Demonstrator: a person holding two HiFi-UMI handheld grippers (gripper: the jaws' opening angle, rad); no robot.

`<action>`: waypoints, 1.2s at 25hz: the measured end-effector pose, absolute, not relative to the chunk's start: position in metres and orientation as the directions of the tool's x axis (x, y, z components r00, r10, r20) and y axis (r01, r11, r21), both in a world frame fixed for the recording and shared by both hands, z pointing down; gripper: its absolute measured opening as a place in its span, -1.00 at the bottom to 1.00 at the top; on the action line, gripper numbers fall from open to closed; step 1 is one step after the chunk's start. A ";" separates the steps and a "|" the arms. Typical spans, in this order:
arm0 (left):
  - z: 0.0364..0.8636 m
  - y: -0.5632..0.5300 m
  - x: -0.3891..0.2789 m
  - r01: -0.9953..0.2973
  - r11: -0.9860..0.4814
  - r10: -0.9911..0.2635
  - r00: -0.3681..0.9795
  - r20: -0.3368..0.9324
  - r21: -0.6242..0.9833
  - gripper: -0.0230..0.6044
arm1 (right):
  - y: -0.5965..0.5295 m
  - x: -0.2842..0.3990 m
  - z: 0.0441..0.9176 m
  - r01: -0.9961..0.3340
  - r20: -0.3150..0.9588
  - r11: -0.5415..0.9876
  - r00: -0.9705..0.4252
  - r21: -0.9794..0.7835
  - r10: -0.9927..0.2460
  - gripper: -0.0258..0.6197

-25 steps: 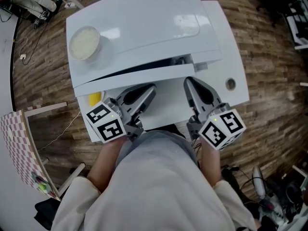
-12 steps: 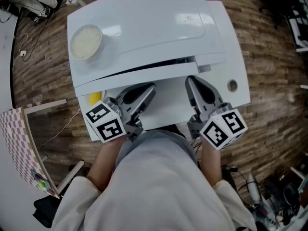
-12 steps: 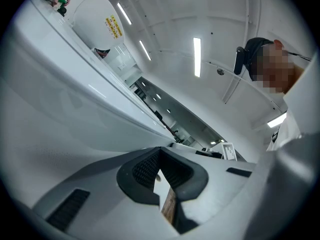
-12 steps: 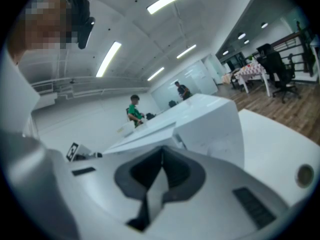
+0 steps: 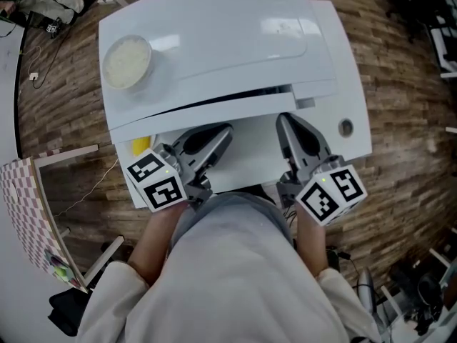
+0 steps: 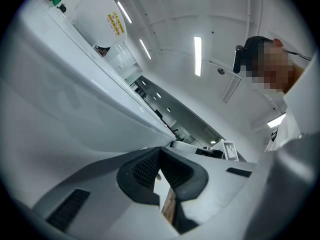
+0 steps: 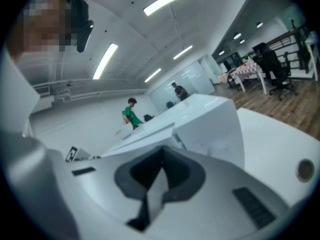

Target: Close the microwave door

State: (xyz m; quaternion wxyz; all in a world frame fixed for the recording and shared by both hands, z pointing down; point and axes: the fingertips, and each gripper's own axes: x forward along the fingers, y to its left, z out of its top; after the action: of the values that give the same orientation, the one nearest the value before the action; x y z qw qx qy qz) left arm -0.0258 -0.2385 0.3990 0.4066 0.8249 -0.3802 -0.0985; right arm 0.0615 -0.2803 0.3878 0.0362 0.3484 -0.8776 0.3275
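Note:
A white microwave [image 5: 214, 41] stands on a white table [image 5: 355, 98], seen from above. Its drop-down door [image 5: 214, 114] leans almost shut, with a narrow dark gap along its top edge. My left gripper [image 5: 227, 130] is shut, tips resting against the door's outer face left of centre. My right gripper [image 5: 281, 118] is also shut and touches the door face further right. In the left gripper view the closed left gripper [image 6: 159, 153] points up along the door [image 6: 75, 109]. In the right gripper view the closed right gripper [image 7: 161, 160] points at the microwave [image 7: 205, 119].
A round white bowl [image 5: 127, 61] sits on the microwave's top left. A yellow object [image 5: 141, 147] shows below the door's left end. The table has a cable hole [image 5: 346, 127] at the right. A checkered frame [image 5: 25, 206] stands on the wooden floor to the left. Other people stand far off.
Hardly anything differs. Both grippers stay shut against the door, and the right one has crept slightly forward and right.

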 end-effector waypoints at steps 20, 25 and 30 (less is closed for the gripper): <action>0.392 -0.243 -0.034 -0.556 -0.373 -0.724 0.675 0.142 0.743 -0.87 | -0.289 0.050 0.383 -0.623 0.290 0.587 -0.773 -0.517 -0.564 -0.85; 0.392 -0.233 -0.026 -0.553 -0.384 -0.711 0.688 0.145 0.739 -0.87 | -0.274 0.055 0.379 -0.613 0.292 0.616 -0.784 -0.495 -0.547 -0.85; 0.390 -0.224 -0.014 -0.543 -0.404 -0.689 0.710 0.145 0.736 -0.87 | -0.257 0.069 0.372 -0.598 0.275 0.620 -0.795 -0.509 -0.541 -0.85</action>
State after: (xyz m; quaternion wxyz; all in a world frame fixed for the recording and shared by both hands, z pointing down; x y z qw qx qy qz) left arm -0.0136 -0.2238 0.3899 0.4015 0.8330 -0.3698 -0.0910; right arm 0.0690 -0.2567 0.3721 0.0474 0.3168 -0.8987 0.2997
